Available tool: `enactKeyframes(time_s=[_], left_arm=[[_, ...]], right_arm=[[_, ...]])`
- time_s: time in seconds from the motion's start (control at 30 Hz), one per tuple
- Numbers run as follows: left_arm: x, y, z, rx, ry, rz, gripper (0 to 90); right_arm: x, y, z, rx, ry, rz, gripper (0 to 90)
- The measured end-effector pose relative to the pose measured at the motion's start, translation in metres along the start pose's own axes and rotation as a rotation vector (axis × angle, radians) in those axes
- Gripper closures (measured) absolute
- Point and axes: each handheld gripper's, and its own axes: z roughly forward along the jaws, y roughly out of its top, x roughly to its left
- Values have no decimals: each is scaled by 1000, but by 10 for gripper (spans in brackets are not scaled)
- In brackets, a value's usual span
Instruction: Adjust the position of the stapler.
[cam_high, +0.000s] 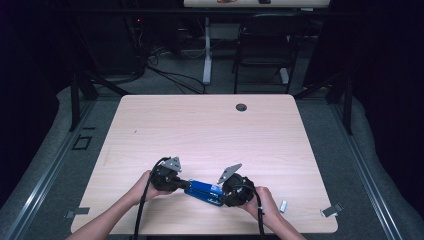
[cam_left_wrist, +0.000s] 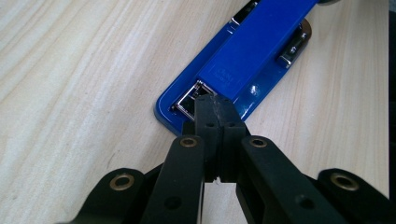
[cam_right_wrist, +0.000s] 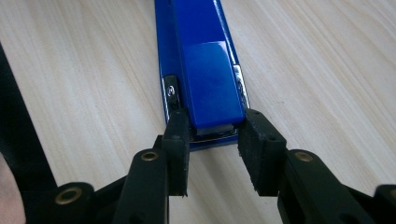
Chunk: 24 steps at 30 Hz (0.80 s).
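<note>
Wood table (cam_high: 210, 130): L tongs (cam_left_wrist: 215, 105) closed at stapler (cam_left_wrist: 252, 60) front; R tongs (cam_right_wrist: 212, 126) clamp rear.

A folding chair (cam_high: 262, 42) stands beyond the wooden table (cam_high: 200, 130).

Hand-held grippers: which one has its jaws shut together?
The left hand-held gripper, jaws shut at the stapler's front; the right hand-held gripper straddles its rear.

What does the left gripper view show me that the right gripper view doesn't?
Left gripper view: the left claw shut, its tips at the metal front end of the blue stapler. Right gripper view: the right claw clamped across the stapler's hinged rear end, one pad on each side. Both show the stapler lying flat on the wooden table.
</note>
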Motion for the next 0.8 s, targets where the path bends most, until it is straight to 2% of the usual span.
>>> enactKeyframes(time_s=[0.03,0.1,0.13,0.17,0.3,0.33,0.53,0.6,0.63,0.7,0.8], left_arm=[[0,0,1,-10,-13,-6,900],[-2,2,2,1,-7,-5,900],[-2,2,3,-9,-17,-8,900],[-4,3,3,-2,-4,-12,900],[-5,5,6,-9,-15,-21,900],[-6,5,6,-1,-1,-21,900],[-8,8,8,-4,-5,-34,900],[-9,8,10,-14,-20,-38,900],[-10,9,10,-4,-9,-36,900],[-10,10,11,-9,-20,-39,900],[-13,13,13,1,-7,-35,900]], right_arm=[[-2,0,0,0,-8,3,644],[-5,-1,-1,3,-17,9,641],[-6,-1,-2,12,-28,5,639],[-7,-2,-2,15,-32,13,636],[-11,-3,-2,10,-34,21,632],[-11,-3,-2,12,-38,19,631],[-15,-5,-2,4,-39,35,625],[-16,-5,-3,7,-42,40,624],[-17,-5,-3,11,-39,41,623],[-19,-6,-4,19,-39,46,621],[-23,-7,-6,34,-37,52,623]])
